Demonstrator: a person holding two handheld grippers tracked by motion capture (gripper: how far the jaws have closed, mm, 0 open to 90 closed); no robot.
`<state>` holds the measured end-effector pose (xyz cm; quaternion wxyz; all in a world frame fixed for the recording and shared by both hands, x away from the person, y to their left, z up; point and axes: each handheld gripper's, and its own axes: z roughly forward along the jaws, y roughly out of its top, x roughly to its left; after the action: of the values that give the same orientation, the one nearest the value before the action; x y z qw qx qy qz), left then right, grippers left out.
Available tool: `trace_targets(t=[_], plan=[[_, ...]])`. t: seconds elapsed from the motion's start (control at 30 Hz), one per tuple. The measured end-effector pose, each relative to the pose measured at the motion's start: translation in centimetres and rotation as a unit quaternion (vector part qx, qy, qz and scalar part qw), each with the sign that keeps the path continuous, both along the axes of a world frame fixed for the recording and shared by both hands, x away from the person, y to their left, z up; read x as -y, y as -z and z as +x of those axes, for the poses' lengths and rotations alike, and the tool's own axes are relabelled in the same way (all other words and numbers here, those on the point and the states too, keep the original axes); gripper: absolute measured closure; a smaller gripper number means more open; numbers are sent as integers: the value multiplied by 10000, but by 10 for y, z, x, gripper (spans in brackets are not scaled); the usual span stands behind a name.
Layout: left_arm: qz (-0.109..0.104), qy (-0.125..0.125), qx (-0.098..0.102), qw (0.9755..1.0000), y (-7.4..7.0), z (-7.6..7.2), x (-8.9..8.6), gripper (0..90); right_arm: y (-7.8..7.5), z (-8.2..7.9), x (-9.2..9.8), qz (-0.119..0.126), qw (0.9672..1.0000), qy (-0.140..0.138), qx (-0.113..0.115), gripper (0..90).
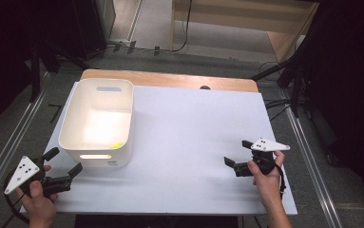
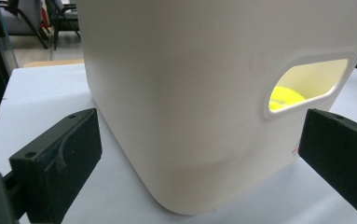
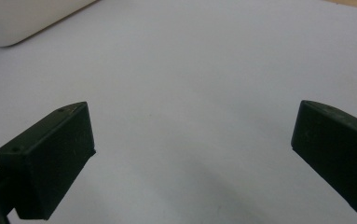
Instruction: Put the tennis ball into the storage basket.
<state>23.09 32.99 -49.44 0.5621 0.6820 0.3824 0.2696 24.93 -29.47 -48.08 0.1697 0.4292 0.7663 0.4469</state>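
At the near left corner of the tabletop (image 1: 194, 137), the left gripper (image 1: 65, 162) sits in the person's left hand (image 1: 38, 194), with its grey three-cornered plate over the edge of the white surface. Its jaws stand wide apart with nothing between them, and they point toward the near left corner of a white plastic bin (image 1: 97, 121). In the left gripper view the bin (image 2: 204, 93) rises just beyond the jaws, its rounded corner between them, though the jaws are not touching it.

The bin stands upright on the left part of the tabletop, closer to the left edge than to the middle, and reaches from near the far edge most of the way toward the near edge. It has an oval handle cutout in its near wall and another in its far wall. Inside it, low against the near wall, lies a yellow-green ball (image 1: 116, 146); the ball (image 2: 285, 97) also shows through the handle cutout in the left gripper view.

The middle of the tabletop is bare white.

Near the near right corner, the right gripper (image 1: 235, 152) is held in the person's right hand (image 1: 264, 176), well apart from the bin. Its jaws are spread wide, empty, and point leftward across the tabletop. In the right gripper view the bin's lower edge (image 3: 22, 18) shows at the upper left, far beyond the jaws.
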Motion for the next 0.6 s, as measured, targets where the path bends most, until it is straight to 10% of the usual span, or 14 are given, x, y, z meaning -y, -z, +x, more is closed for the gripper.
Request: trace_targets(t=[0.6], plan=[[16,-10,3,10000,0,0,0,0,24,-25,32,155,9992,362,-113,0]])
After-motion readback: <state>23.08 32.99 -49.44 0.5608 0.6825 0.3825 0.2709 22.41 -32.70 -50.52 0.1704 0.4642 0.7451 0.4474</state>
